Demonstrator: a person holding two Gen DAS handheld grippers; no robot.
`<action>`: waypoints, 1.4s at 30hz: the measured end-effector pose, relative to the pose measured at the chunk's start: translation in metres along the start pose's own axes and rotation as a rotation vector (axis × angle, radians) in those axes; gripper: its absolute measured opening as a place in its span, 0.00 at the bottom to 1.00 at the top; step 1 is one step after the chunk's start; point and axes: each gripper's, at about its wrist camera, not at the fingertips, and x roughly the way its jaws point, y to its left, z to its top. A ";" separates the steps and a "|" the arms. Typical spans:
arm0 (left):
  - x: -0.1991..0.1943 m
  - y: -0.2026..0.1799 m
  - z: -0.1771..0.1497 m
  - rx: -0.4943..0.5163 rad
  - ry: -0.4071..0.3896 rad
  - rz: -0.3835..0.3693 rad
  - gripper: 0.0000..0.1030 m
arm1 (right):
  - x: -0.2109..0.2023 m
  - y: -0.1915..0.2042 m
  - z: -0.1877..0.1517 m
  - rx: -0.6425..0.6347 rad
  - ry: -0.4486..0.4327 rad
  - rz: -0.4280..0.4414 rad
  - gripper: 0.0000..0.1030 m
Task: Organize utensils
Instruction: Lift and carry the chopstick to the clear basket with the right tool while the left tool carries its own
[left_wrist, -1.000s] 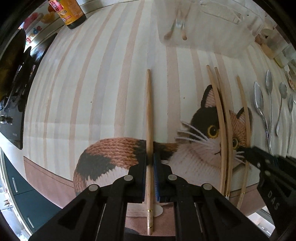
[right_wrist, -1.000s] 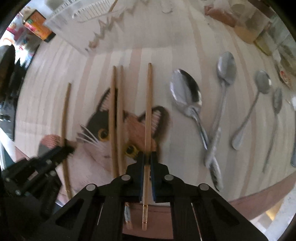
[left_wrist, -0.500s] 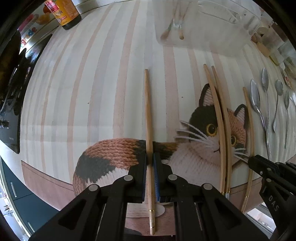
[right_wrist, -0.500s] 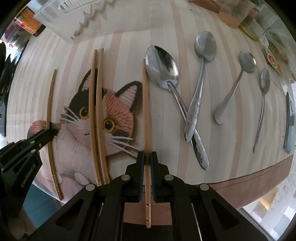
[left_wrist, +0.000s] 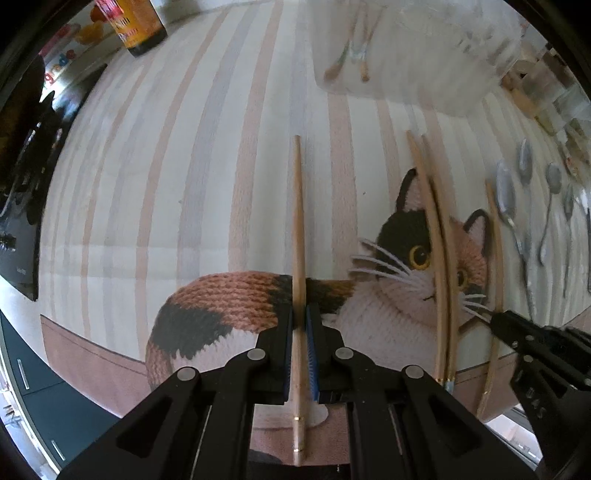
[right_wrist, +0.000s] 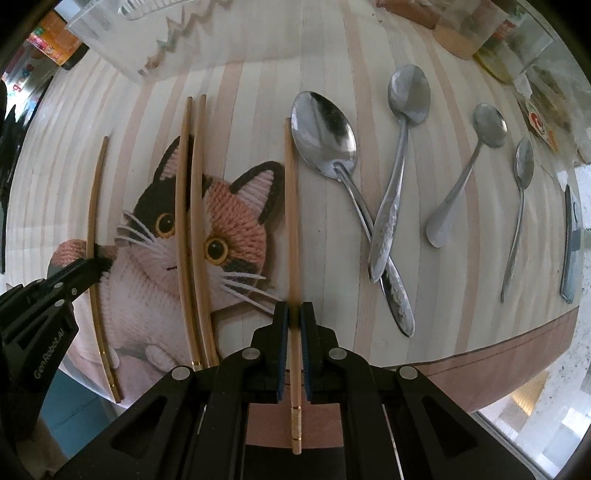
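My left gripper (left_wrist: 300, 314) is shut on a wooden chopstick (left_wrist: 297, 206) that points forward over the cat-print mat (left_wrist: 147, 184). My right gripper (right_wrist: 294, 312) is shut on another wooden chopstick (right_wrist: 290, 206), its tip next to a large steel spoon (right_wrist: 325, 136). Between the two held sticks a pair of chopsticks (right_wrist: 192, 221) lies side by side across the cat's face; it also shows in the left wrist view (left_wrist: 436, 251). Several steel spoons (right_wrist: 402, 147) lie to the right on the mat.
A clear plastic container (left_wrist: 406, 48) with utensils inside stands at the back of the mat. A sauce bottle (left_wrist: 140, 22) stands at the far left back. Jars and packets (right_wrist: 491, 40) crowd the back right. A dark flat item (right_wrist: 572, 240) lies at the mat's right edge.
The right gripper has carried its chopstick to the right, away from the pair and up beside the large spoon. The left gripper holds its chopstick in nearly the same place.
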 end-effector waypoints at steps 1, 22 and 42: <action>-0.006 -0.001 -0.002 0.010 -0.016 0.007 0.05 | 0.000 -0.001 -0.002 0.005 0.002 0.003 0.07; -0.162 0.002 0.047 0.008 -0.299 -0.106 0.05 | -0.141 -0.019 0.002 -0.019 -0.247 0.231 0.06; -0.134 -0.031 0.259 0.016 -0.182 -0.179 0.05 | -0.166 -0.038 0.249 0.043 -0.297 0.271 0.06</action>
